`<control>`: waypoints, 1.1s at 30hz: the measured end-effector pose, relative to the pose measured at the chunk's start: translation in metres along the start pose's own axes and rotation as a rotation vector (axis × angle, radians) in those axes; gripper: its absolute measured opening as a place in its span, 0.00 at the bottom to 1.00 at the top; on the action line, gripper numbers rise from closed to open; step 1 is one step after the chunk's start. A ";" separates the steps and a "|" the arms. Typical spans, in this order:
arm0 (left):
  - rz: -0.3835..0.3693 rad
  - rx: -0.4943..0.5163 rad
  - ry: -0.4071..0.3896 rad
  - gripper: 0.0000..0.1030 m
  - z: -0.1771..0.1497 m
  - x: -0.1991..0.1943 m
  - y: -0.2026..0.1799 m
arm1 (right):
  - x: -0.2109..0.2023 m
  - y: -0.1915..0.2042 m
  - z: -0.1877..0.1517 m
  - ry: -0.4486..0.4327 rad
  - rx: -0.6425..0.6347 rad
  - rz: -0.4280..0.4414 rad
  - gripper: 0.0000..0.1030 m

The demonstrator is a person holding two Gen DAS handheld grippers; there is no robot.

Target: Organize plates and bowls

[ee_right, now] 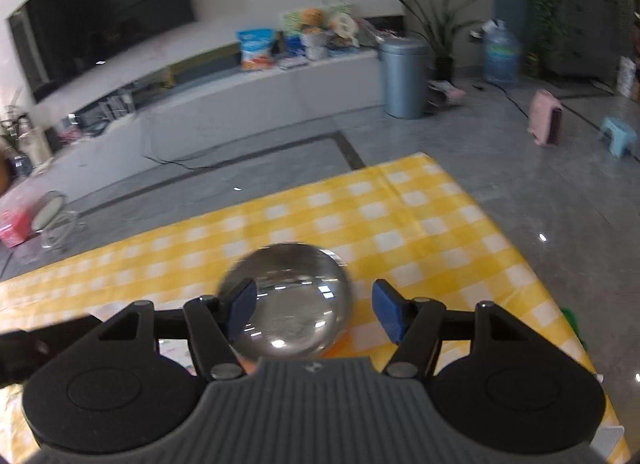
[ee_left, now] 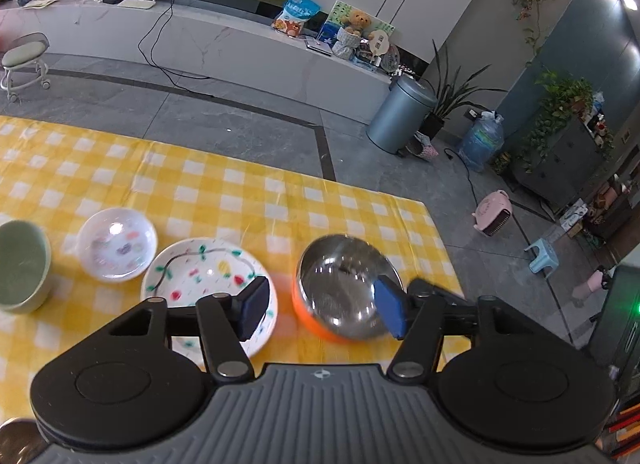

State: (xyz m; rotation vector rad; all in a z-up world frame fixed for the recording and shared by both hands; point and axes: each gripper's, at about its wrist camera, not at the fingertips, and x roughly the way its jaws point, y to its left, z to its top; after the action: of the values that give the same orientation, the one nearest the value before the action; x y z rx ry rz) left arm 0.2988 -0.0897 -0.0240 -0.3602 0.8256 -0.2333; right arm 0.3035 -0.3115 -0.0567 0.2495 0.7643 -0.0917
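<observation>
Left tongs (ee_left: 322, 306) apart, holding nothing; right tongs (ee_right: 314, 310) also apart, empty. Steel bowl (ee_left: 346, 288) resting on the tabletop (ee_left: 224, 187), floral plate (ee_left: 200, 276) at 9 o'clock of it. Risk: closing together on one rim, tipping the bowl, or colliding.

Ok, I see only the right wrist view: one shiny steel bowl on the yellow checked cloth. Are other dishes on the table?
Observer: Yes. In the left wrist view, a white shallow dish painted with coloured dots lies beside the steel bowl, on its left.
Operator: And further left?
Observer: A small white bowl with pastel marks, then a pale green bowl at the picture's edge.
Operator: Does the left gripper hold something?
Observer: No. The left gripper is open, nothing between its pads.
</observation>
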 end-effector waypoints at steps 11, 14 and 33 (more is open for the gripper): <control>0.015 0.022 0.068 0.70 0.009 0.072 -0.009 | 0.067 -0.045 -0.009 0.131 0.157 -0.004 0.57; 0.016 0.026 0.094 0.70 0.009 0.084 -0.008 | 0.075 -0.053 -0.011 0.152 0.209 0.030 0.50; 0.126 0.159 0.179 0.29 -0.007 0.118 -0.020 | 0.088 -0.050 -0.017 0.167 0.231 0.096 0.14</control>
State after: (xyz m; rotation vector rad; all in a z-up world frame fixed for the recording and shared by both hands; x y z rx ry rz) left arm 0.3698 -0.1491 -0.0998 -0.1385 0.9957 -0.2141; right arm 0.3473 -0.3547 -0.1391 0.5180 0.9069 -0.0684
